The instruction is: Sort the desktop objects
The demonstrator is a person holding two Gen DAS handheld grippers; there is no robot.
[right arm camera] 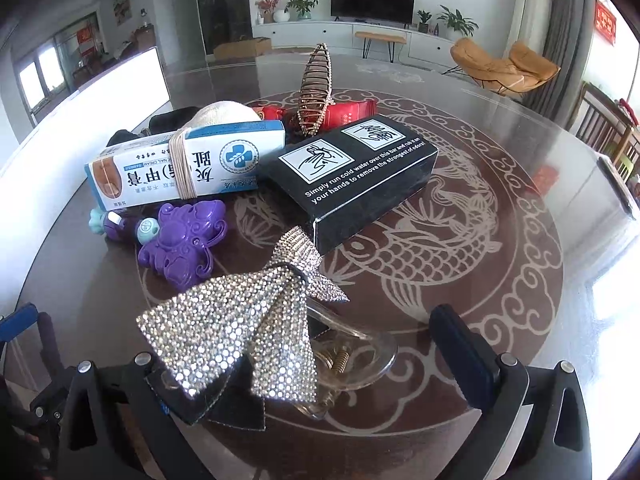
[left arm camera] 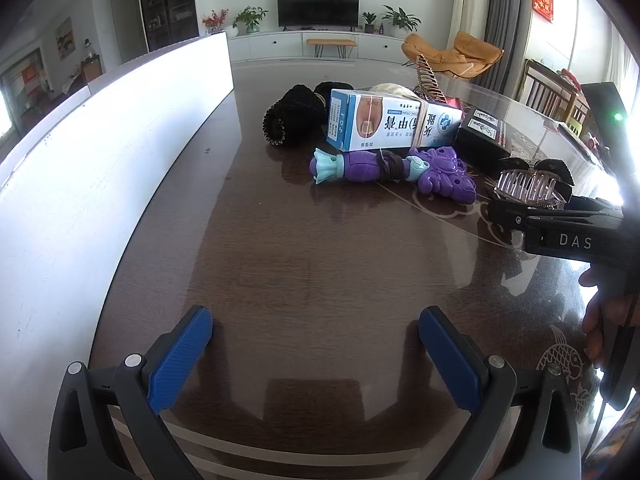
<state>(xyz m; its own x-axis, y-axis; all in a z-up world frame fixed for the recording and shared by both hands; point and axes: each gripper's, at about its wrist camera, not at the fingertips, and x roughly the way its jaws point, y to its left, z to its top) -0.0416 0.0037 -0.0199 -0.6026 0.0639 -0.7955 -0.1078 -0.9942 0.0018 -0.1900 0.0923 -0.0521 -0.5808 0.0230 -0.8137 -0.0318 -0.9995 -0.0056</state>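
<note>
The left gripper [left arm camera: 316, 354] stands released, its 2 blue pads [left arm camera: 180, 360] spread wide over bare table [left arm camera: 280, 264] with nothing between them. The right gripper [right arm camera: 316, 364] is also spread; the rhinestone bow hair clip [right arm camera: 240, 332] lies between its fingers, its clear claw base and spring resting on the glass. The bow covers the left finger, so contact there cannot be determined; the right finger [right arm camera: 464, 356] stands apart from the clip.

The bow's long axis runs from near left to far right, with its narrow tail pointing toward the black soap box [right arm camera: 352, 176]. That box lies with its long axis from near left to far right, printed face up. The nail cream box [right arm camera: 188, 168], banded with rubber bands, lies left of it, long axis left to right. The purple toy [right arm camera: 180, 244] lies just near the cream box. A brown claw clip [right arm camera: 316, 88] stands upright farther back, beside a red packet [right arm camera: 348, 114].

The table is dark wood under glass, with a pale carp pattern [right arm camera: 420, 240]. A white box wall [left arm camera: 100, 152] runs along its left side. Beyond are a television [left arm camera: 318, 6], potted plants and an orange chair [right arm camera: 504, 64]
</note>
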